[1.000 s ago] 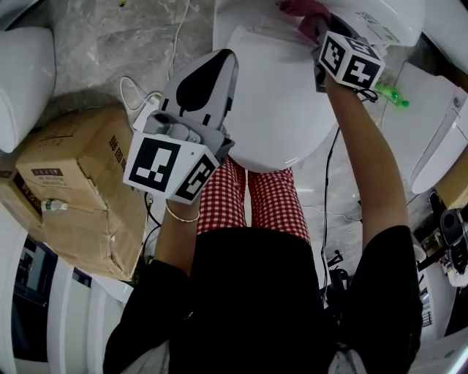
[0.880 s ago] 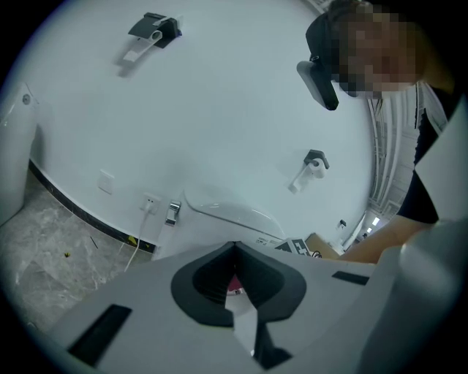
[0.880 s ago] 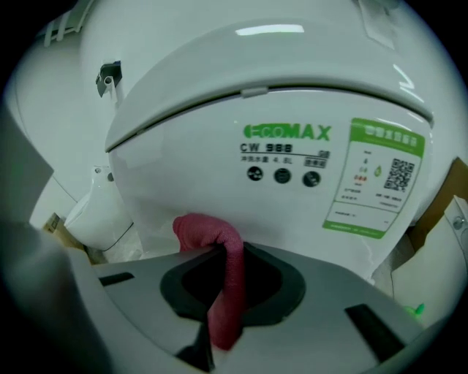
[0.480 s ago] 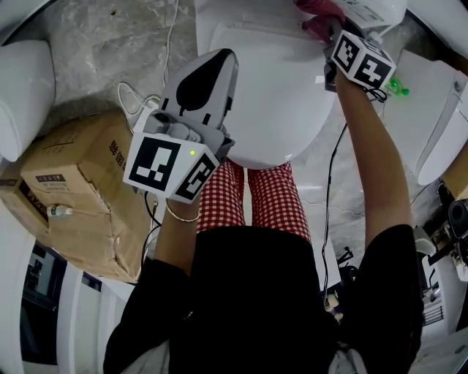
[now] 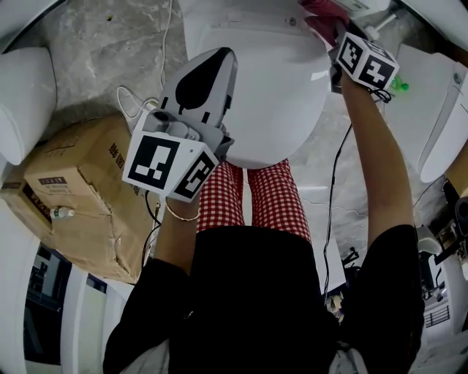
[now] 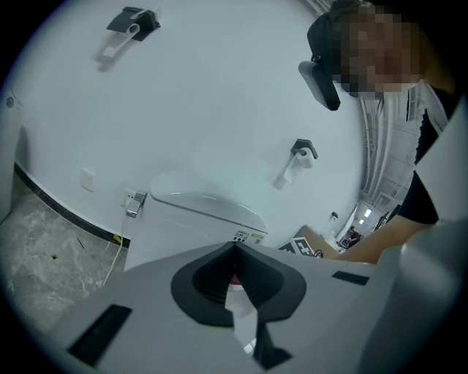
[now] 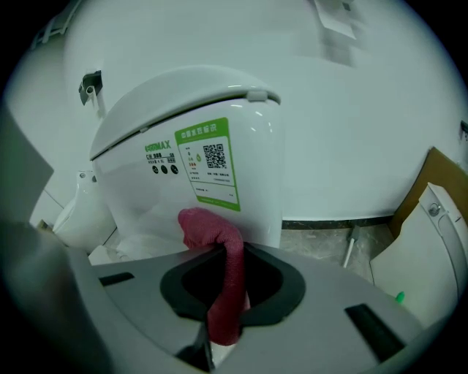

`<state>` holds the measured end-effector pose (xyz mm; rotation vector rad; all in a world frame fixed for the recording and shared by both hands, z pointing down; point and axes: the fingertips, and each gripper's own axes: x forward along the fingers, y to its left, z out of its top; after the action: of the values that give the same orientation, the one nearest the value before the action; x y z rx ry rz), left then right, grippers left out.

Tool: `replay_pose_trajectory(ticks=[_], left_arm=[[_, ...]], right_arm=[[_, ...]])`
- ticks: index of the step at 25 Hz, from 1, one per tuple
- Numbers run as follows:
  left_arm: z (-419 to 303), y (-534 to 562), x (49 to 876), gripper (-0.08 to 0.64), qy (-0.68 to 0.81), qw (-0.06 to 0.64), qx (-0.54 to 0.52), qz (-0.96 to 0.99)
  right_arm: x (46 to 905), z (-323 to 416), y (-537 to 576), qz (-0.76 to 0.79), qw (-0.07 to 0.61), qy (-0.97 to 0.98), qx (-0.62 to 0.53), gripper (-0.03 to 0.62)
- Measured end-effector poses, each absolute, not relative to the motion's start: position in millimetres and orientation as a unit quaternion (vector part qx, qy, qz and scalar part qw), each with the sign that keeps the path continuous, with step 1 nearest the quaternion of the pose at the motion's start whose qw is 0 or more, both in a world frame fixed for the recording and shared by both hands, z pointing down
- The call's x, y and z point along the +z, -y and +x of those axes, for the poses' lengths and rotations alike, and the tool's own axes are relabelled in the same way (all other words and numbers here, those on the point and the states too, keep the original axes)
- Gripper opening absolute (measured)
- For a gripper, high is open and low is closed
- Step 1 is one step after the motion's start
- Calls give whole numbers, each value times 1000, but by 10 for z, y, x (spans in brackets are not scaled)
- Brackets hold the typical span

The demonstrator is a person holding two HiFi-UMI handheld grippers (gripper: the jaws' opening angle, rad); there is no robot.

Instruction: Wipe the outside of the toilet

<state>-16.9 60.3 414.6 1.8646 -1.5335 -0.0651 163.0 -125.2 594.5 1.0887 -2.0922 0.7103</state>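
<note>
The white toilet (image 5: 270,88) stands in front of me with its lid down. My right gripper (image 5: 330,28) reaches to its far right side and is shut on a dark red cloth (image 5: 320,9). In the right gripper view the cloth (image 7: 213,232) hangs bunched between the jaws of that gripper (image 7: 227,252), close against the toilet's side (image 7: 146,197) just below a green label (image 7: 208,161). My left gripper (image 5: 227,55) hovers over the toilet's near left edge, shut with nothing in it. In the left gripper view that gripper (image 6: 234,250) points at the toilet's back part (image 6: 197,212).
A cardboard box (image 5: 80,197) sits on the marble floor at the left, with white cables (image 5: 139,98) beside it. Other white toilets stand at the far left (image 5: 25,95) and right (image 5: 439,124). A black cable (image 5: 333,190) runs down the right side. My checked trouser legs (image 5: 256,201) are below the bowl.
The right gripper has slid with the cloth farther toward the back of the toilet's right side. The left gripper has stayed where it was.
</note>
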Motion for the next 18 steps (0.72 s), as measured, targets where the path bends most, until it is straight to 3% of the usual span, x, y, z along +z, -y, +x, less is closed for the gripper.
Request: replay_pose_trajectory(ticks=[11, 18], left_arm=[[163, -523, 4070, 9, 578, 339, -4, 742], [346, -478, 3905, 9, 572, 318, 1, 756]], right_arm=[[5882, 1985, 1268, 425, 320, 801, 275, 55], [5265, 2144, 1187, 417, 315, 825, 214, 55]])
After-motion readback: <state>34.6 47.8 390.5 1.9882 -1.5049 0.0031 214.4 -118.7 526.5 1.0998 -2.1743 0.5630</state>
